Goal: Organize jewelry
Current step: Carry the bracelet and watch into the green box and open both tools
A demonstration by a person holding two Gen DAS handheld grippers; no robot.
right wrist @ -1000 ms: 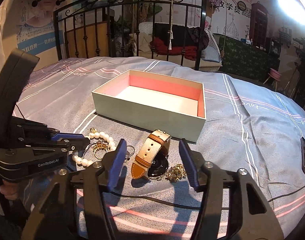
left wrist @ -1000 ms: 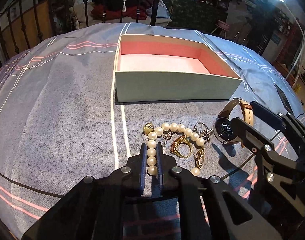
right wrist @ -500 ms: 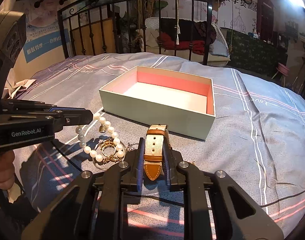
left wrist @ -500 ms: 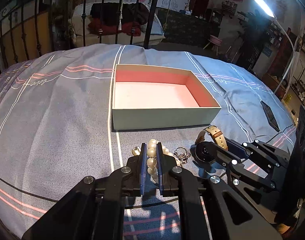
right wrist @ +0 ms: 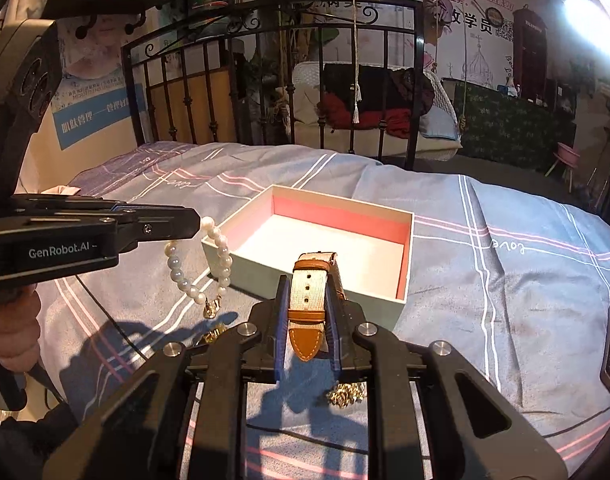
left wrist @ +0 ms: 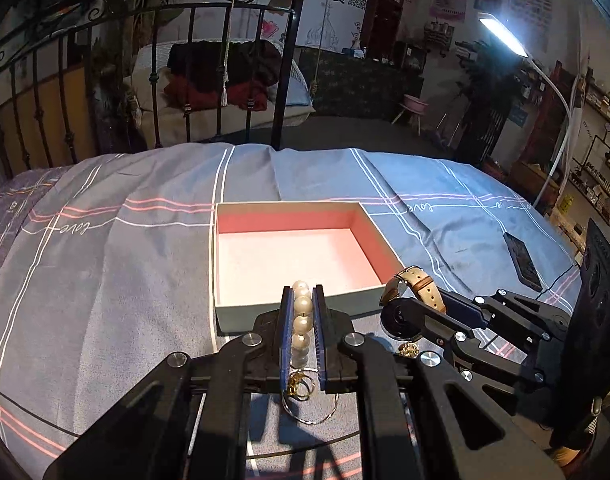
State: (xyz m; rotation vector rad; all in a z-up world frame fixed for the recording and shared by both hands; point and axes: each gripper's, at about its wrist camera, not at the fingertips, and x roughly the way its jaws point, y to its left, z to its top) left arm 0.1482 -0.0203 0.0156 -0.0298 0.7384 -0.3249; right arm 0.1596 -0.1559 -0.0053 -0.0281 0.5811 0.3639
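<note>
- Left wrist view: the left gripper (left wrist: 302, 332) was clamped on a pearl bracelet (left wrist: 302, 322), the beads stacked in a column between its blue pads (left wrist: 285, 332). Below the beads, gold rings (left wrist: 301, 386) and a thin wire hoop (left wrist: 309, 410) showed between the fingers; whether they hung from the bracelet or lay on the bedspread (left wrist: 105, 280) could not be told.
- Only this view showed the dark watch face (left wrist: 401, 320), held at the tip of the right gripper (left wrist: 409, 314), just beside the near right corner of the open box (left wrist: 301, 308).
- Right wrist view: the right gripper (right wrist: 307, 312) was closed on the watch (right wrist: 311, 300) by its tan-and-cream strap, the strap's end pointing toward the camera; the dial was hidden.
- Only this view showed the bracelet (right wrist: 209, 264) as a full loop dangling clear of the bedspread from the left gripper (right wrist: 193, 224), beside the box's (right wrist: 317, 280) near left corner, with a gold charm (right wrist: 211, 310) at its lowest point.
- A small gold piece (right wrist: 345, 394) lay on the bedspread under the right gripper, partly hidden by it.
- A phone (left wrist: 523, 258) lay well right of the box, cut off at the frame edge in the right wrist view.
- Both grippers were held level and pointed toward the box; the person's left hand (right wrist: 9, 328) was wrapped around its handle.
</note>
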